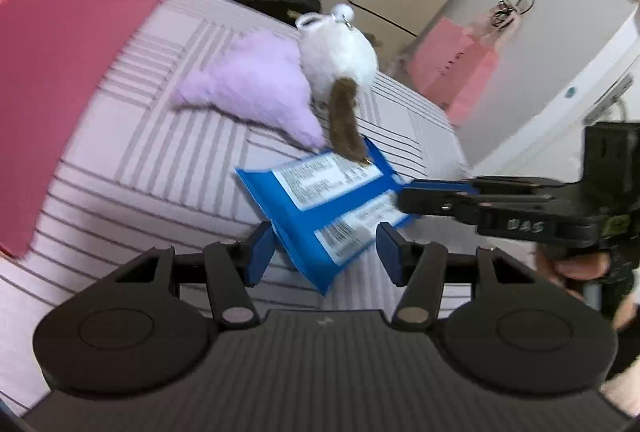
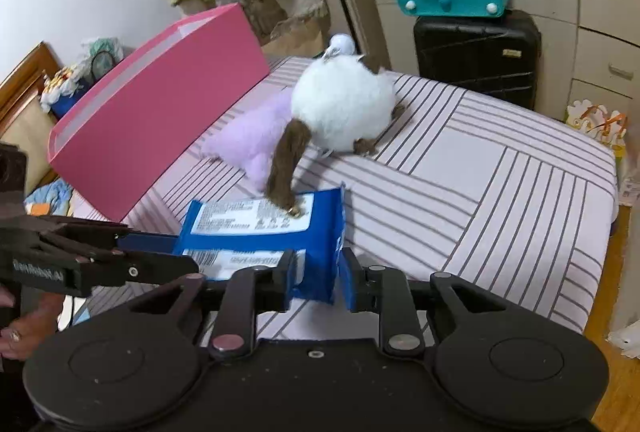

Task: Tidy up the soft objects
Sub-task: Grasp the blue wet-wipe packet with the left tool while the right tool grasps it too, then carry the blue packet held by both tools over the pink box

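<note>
Blue wipes packet (image 2: 260, 232) lies on the striped bed (image 2: 480, 167), near the plush toys. The right gripper (image 2: 316, 282) has its fingers clenched on the packet's right edge, lifting it; the left gripper (image 1: 324, 252) straddles a corner, unclenched. The pink box (image 2: 160, 111) likely awaits; its inside is hidden.

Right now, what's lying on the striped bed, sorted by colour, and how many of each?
Blue: 1, the wet-wipes pack
Lilac: 1, the star plush
White with brown: 1, the fluffy cat plush
Pink: 1, the open box
Total: 4
</note>
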{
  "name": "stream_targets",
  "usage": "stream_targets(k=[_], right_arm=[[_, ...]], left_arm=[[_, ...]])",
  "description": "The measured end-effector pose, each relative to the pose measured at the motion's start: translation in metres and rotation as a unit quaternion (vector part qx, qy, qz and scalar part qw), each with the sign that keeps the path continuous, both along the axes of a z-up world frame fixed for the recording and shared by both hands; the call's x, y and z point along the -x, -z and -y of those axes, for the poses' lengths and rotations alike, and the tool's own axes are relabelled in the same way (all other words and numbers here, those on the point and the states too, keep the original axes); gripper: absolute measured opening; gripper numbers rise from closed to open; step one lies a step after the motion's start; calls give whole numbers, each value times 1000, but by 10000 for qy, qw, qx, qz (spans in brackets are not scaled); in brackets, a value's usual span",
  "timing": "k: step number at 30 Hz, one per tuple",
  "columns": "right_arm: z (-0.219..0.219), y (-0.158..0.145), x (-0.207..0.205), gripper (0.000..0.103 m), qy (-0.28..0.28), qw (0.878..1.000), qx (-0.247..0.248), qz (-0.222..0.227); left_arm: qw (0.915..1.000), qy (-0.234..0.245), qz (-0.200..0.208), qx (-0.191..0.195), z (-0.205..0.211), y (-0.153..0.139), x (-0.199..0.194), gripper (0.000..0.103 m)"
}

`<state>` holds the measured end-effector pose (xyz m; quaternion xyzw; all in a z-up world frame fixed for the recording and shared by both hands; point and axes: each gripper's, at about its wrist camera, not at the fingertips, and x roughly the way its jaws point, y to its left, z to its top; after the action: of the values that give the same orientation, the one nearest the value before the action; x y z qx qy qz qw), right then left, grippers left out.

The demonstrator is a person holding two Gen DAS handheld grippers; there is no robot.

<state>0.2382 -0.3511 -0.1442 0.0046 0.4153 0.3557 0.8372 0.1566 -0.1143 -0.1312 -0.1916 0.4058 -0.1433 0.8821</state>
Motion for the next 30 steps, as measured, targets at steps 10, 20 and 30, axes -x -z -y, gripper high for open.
stream_targets(k=[10, 20, 30], right_arm=[[-7, 13, 20, 42, 539, 9978, -383, -70], [-24, 9, 67, 60, 1212, 9924, -222, 57], [-24, -14, 107, 66, 1327, 9903, -377, 141]], left_arm=[[9975, 84, 316, -624, 9, 2, 1, 33], [9975, 557, 322, -303, 4, 0, 13, 33], [9931, 1044, 502, -171, -11, -22, 37, 33]])
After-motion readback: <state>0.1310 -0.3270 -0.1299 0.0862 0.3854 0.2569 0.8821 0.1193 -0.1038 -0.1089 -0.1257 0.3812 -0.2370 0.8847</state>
